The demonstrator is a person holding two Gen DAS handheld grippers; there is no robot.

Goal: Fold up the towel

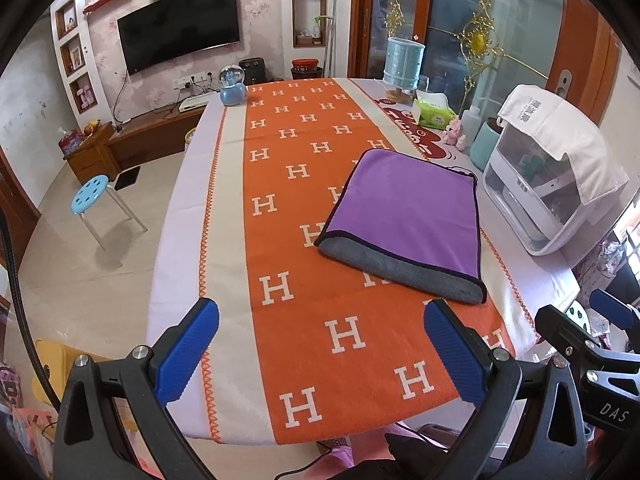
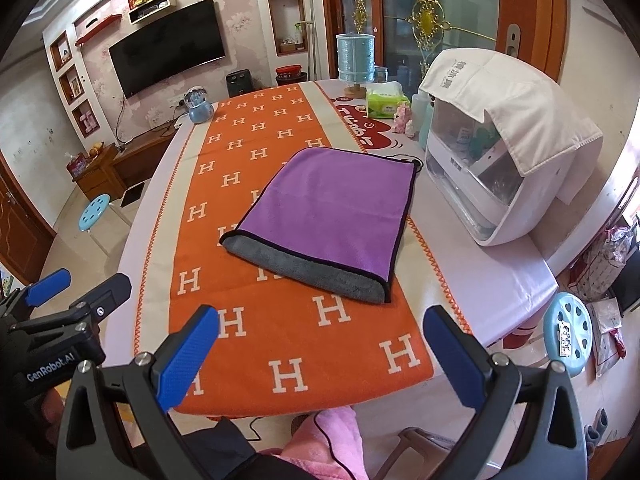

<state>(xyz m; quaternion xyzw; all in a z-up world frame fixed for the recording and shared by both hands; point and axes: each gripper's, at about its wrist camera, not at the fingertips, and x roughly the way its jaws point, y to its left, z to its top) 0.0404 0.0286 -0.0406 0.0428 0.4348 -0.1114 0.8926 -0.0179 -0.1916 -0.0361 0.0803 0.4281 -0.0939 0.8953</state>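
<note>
A purple towel with black trim and a grey underside lies folded flat on the orange runner with white H letters. It also shows in the right wrist view. Its grey folded edge faces me. My left gripper is open and empty, held above the table's near edge, short of the towel and to its left. My right gripper is open and empty, also near the table's front edge, short of the towel. Each gripper shows at the edge of the other's view.
A white appliance under a white cloth stands right of the towel. A tissue pack, a blue cylinder and a snow globe stand at the far end. Blue stools stand left and right of the table.
</note>
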